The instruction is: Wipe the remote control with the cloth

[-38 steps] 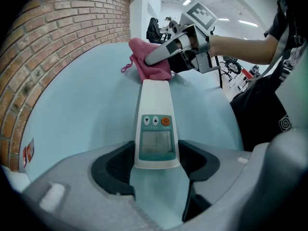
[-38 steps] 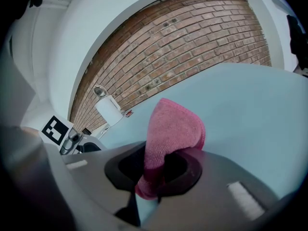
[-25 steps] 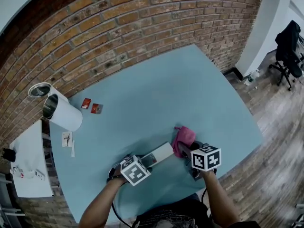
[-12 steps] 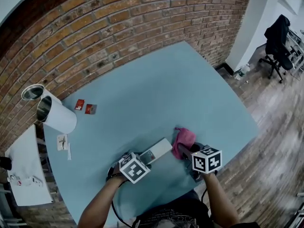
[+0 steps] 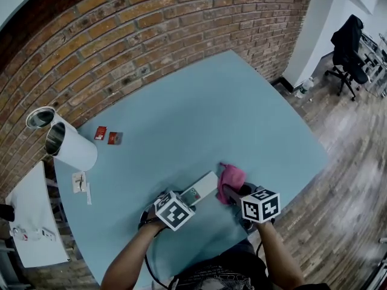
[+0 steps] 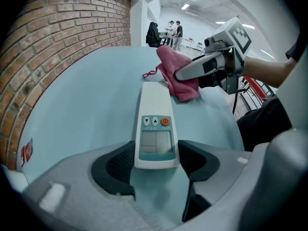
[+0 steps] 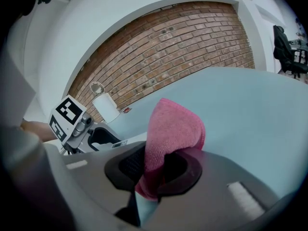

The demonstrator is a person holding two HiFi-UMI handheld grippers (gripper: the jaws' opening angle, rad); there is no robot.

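- Step in hand: we judge the wipe to be at its very start, with the remote steadied and the cloth brought up to its far end.
- Left gripper (image 6: pixel 155 160): its jaws are narrowed onto the near end of the remote control (image 6: pixel 155 114), with a dark ribbed pad (image 6: pixel 115 165) against each long side. The remote lies flat on the table (image 5: pixel 199 113), at the lower centre of the head view.
- Right gripper (image 7: pixel 154 170): its jaws are clamped on a fold of the cloth (image 7: pixel 173 129), which rises above them in a rounded hump.
- The cloth sits just right of the remote's far end in the head view. We cannot tell whether they touch.
- Next move, in our judgement: draw the cloth along the remote's top face toward the screen (image 6: pixel 155 146), while the left jaws keep the body from sliding.
- Materials: the remote is a slim, white, hard plastic bar with rounded edges, a grey screen and three small buttons (image 6: pixel 155 121), one of them orange. The cloth is pink, soft and napped like microfibre. The table is a smooth, matte pale blue.
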